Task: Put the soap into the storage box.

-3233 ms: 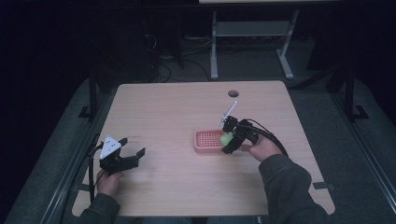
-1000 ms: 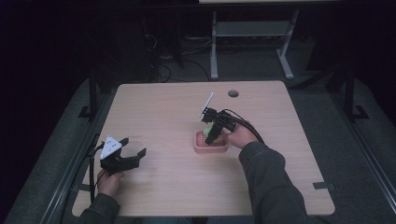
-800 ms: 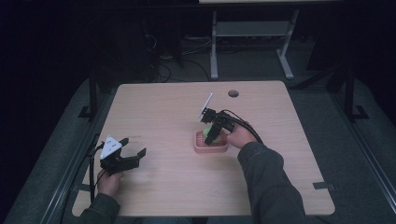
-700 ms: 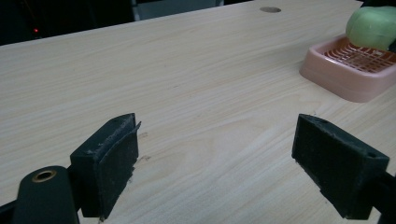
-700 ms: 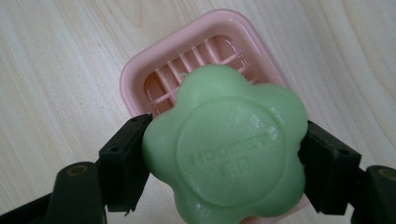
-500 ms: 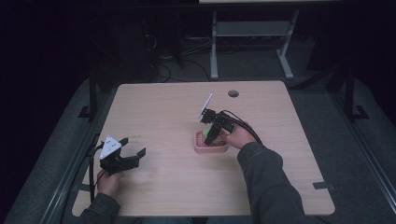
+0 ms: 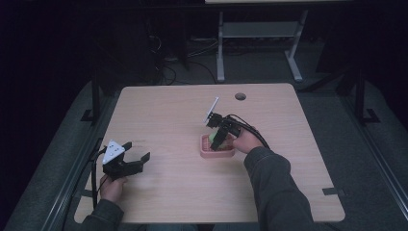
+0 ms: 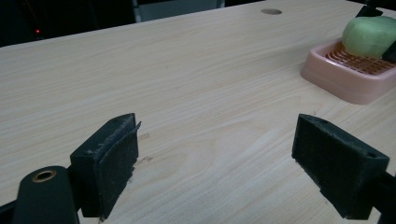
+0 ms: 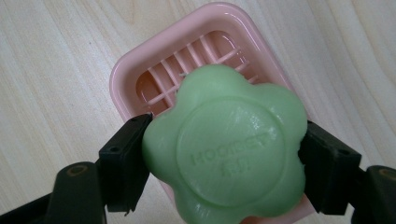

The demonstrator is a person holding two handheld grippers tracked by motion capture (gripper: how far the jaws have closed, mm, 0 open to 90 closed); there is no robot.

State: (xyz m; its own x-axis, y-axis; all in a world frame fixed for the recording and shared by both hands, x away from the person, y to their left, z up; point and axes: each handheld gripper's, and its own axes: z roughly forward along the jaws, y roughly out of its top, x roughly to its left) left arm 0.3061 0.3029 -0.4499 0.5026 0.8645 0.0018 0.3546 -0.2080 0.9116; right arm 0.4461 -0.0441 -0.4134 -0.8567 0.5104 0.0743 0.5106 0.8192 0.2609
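Left gripper [image 7: 126, 162] idle near table [image 7: 163, 115] edge, jaws wide apart. Right gripper [image 9: 224, 163] clamps green flower soap [image 9: 226, 151] just above pink soap dish [image 9: 140, 60]. Risk: off-centre release tips soap over dish rim.

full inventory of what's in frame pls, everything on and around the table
soap: 1, green, flower-shaped, clamped between the right tool's jaws just above the dish
soap dish: 1, pink, slatted, mid-table
table: 1, light wood, with a round hole near the far edge
metal stand: 1, grey, on the floor beyond the table
left tool: 1, black, jaws apart, near-left of the table
right tool: 1, black, over the dish
hands and sleeves: 2, dark sleeves, from the near edge
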